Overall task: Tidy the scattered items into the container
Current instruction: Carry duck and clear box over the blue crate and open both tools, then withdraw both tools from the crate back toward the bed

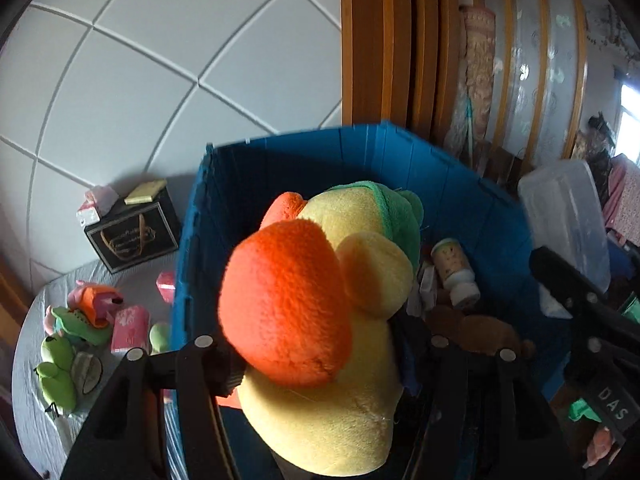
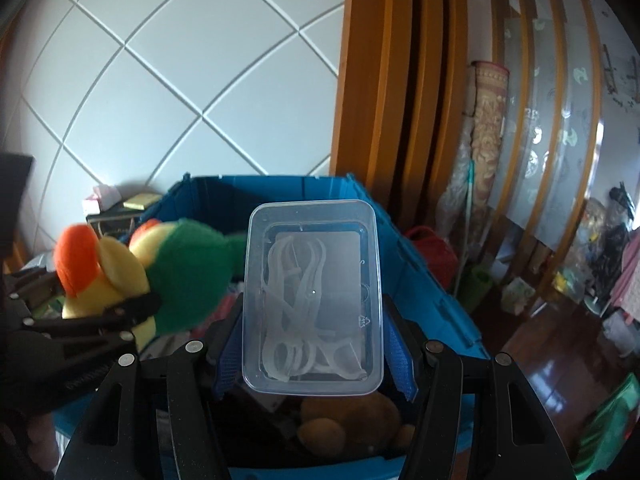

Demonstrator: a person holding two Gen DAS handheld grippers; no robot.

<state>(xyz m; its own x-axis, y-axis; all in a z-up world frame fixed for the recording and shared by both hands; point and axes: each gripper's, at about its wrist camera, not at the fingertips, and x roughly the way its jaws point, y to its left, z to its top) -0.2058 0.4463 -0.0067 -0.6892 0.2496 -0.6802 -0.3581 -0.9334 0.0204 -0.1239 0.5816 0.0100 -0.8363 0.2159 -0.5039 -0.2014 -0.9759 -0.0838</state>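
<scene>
Filling the centre of the left wrist view, a yellow plush toy (image 1: 320, 360) with an orange foot and green cap runs lengthwise from bottom toward upper right, clamped in the left gripper (image 1: 316, 364) over the blue crate (image 1: 280, 160). A white bottle (image 1: 456, 272) and brown plush (image 1: 480, 328) lie inside; more toys sit lower left. In the right wrist view, the right gripper (image 2: 312, 344) pinches a clear lidded box (image 2: 312, 300), long axis upright in frame, above the crate.

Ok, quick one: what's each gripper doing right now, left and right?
Left gripper: shut on the yellow, orange and green plush toy, above the blue plastic crate.
Right gripper: shut on the clear plastic lidded box, over the same crate.
</scene>
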